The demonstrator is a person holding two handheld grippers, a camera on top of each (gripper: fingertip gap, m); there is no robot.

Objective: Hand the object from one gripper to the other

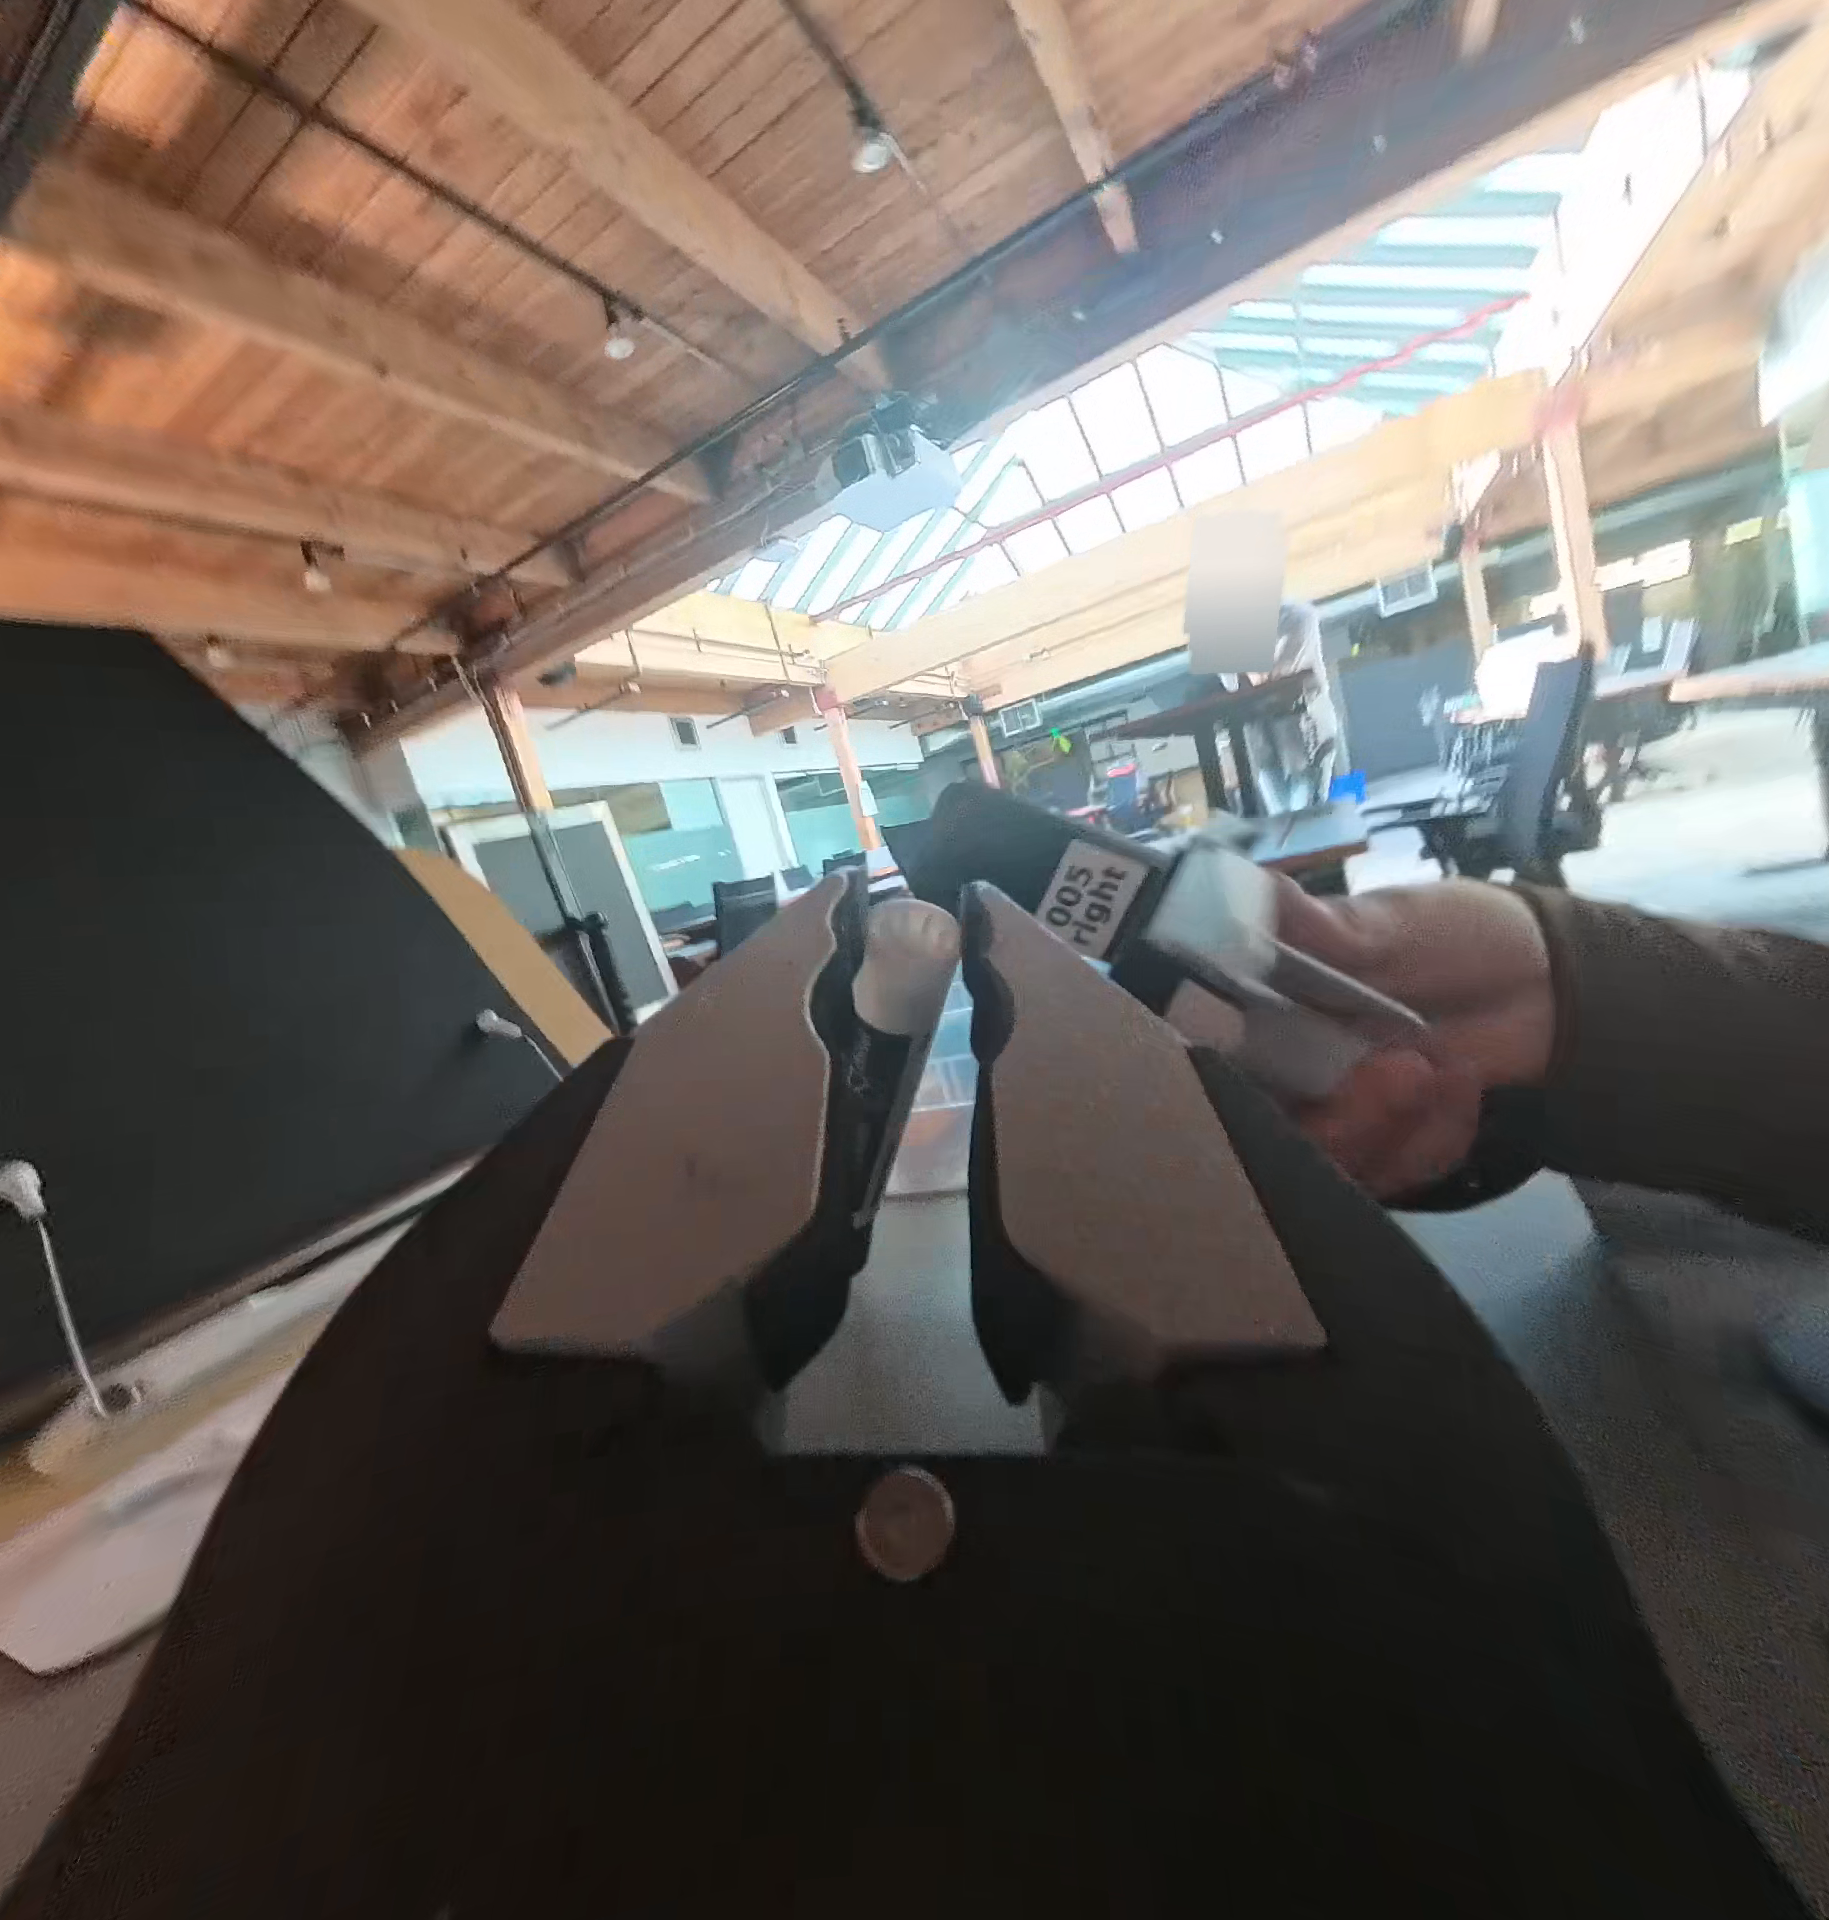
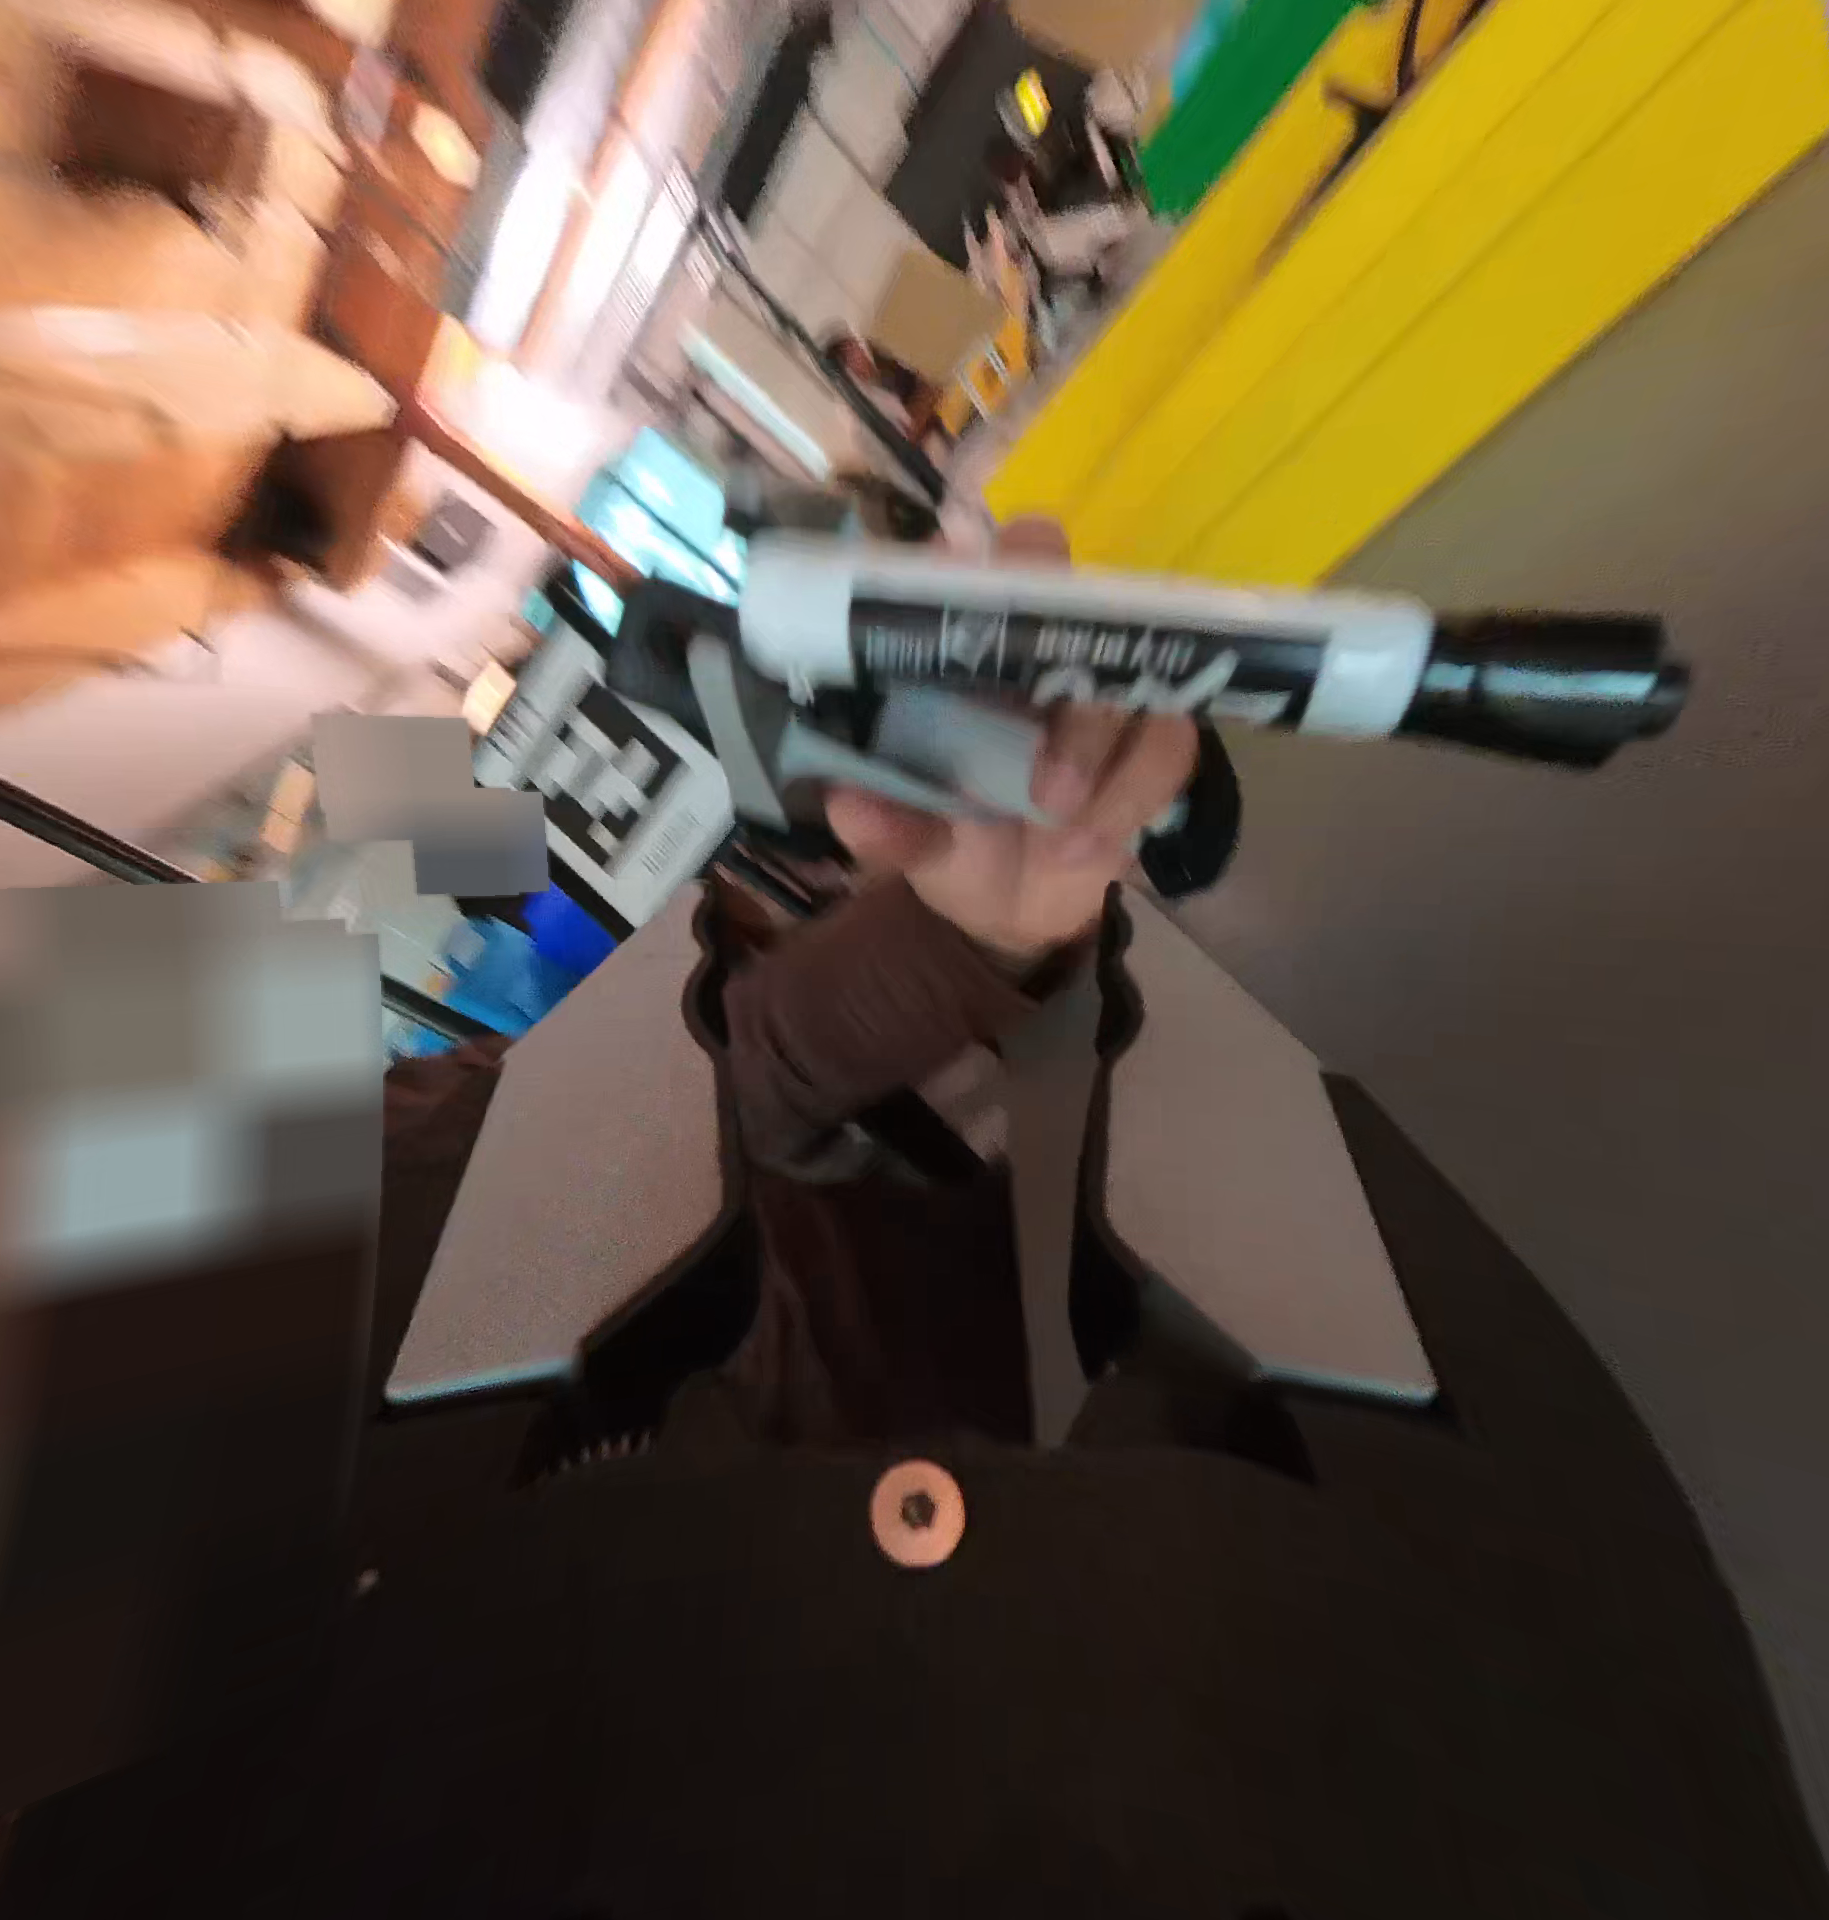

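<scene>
Marker: a white marker (image 2: 1097, 655) with a black band and a black cap (image 2: 1554, 686) is sitting up in the air, lying almost flat, with the cap pointing right in the right wrist view.
Left gripper: the left gripper (image 1: 910, 904) is squeezing the marker between its two fingers, which are standing close together. The white end (image 1: 905, 966) of the marker is poking out near the tips.
Right gripper: the right gripper (image 2: 910, 935) is standing wide apart and is holding nothing. It is pointing at the marker from near, but is not touching it.
Left hand: a left hand (image 2: 1024, 852) in a brown sleeve (image 2: 868, 1029) is holding up the left gripper.
Right hand: a right hand (image 1: 1409, 1029) is holding the right gripper, off to the right in the left wrist view.
Tag: a black-and-white square tag (image 2: 609, 769) is showing on the side of the left gripper.
Behind: a yellow board (image 2: 1409, 291) is showing past the marker, all blurry. A wood ceiling (image 1: 474, 312) with small lamps is showing above the left gripper.
</scene>
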